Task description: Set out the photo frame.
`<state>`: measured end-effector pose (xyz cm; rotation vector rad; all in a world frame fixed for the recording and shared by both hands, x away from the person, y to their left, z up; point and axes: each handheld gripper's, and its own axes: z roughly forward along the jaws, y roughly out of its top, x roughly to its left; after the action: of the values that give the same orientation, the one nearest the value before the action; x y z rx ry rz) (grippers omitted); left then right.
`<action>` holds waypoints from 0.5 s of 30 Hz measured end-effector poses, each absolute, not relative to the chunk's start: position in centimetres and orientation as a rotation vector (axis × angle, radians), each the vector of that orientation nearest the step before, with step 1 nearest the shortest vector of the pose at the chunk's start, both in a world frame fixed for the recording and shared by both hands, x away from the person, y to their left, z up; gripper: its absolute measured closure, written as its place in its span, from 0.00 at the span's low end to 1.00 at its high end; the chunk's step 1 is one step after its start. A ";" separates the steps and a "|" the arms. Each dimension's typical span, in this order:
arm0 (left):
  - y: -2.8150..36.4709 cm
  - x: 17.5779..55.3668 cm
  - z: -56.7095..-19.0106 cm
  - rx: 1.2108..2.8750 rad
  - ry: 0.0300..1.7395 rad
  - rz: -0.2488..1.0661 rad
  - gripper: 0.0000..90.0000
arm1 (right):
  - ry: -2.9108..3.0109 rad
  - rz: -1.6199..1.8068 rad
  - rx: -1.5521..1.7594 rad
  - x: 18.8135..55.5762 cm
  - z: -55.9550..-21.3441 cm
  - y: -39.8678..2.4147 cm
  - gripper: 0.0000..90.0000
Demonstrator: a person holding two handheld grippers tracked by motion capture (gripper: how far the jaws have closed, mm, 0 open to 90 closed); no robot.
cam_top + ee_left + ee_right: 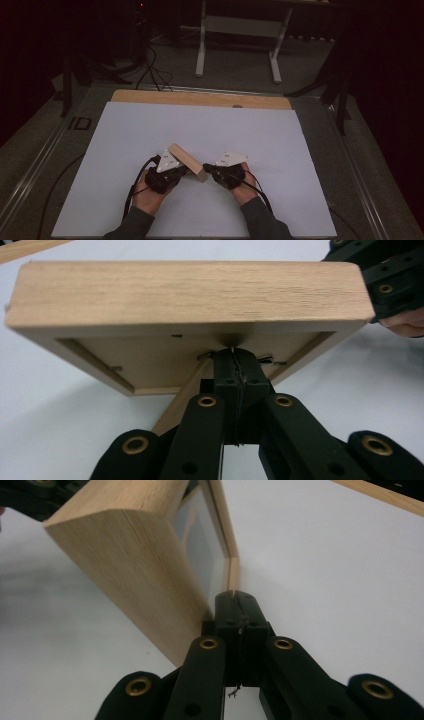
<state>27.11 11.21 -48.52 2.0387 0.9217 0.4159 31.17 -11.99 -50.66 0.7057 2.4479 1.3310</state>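
While both hands rested low on the white counter (150,130), the high view showed a wooden frame (188,161) tilted between the left tool (181,171) and right tool (206,169), near the counter's mid-front. Left tool view: jaws fully closed w/ nothing between them, tips at the frame's (190,292) back, at its lower edge; right tool (387,275) at the frame's far corner. Right tool view: jaws closed too, empty, tips against the frame's (135,560) front corner by the glass.
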 end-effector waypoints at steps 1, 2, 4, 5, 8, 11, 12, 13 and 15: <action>11.3 27.1 -48.5 2.037 0.925 0.417 0.99 | 2.450 1.328 0.702 31.1 -50.6 -11.9 1.00; 11.4 27.1 -48.5 2.038 0.925 0.419 0.99 | 2.454 1.330 0.698 31.0 -50.7 -11.8 1.00; 11.5 27.2 -48.5 2.037 0.928 0.419 0.99 | 2.457 1.332 0.689 30.9 -50.7 -11.7 1.00; 11.5 27.2 -48.5 2.035 0.932 0.419 0.99 | 2.460 1.331 0.684 30.9 -50.7 -11.6 1.00; 11.6 27.2 -48.6 2.038 0.934 0.420 0.99 | 2.464 1.331 0.673 30.7 -50.7 -11.5 1.00; 11.7 27.3 -48.6 2.037 0.939 0.419 0.99 | 2.468 1.330 0.668 30.6 -50.7 -11.3 1.00; 11.8 27.3 -48.6 2.038 0.939 0.420 0.99 | 2.472 1.332 0.662 30.6 -50.7 -11.3 1.00; 11.8 27.3 -48.6 2.039 0.940 0.421 0.99 | 2.473 1.333 0.660 30.5 -50.7 -11.2 1.00; 11.8 27.3 -48.7 2.038 0.944 0.420 0.99 | 2.474 1.332 0.651 30.5 -50.6 -11.1 1.00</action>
<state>27.29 11.84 -48.65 2.0384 0.9436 0.4205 30.46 -11.11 -50.63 0.6514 2.4739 1.3323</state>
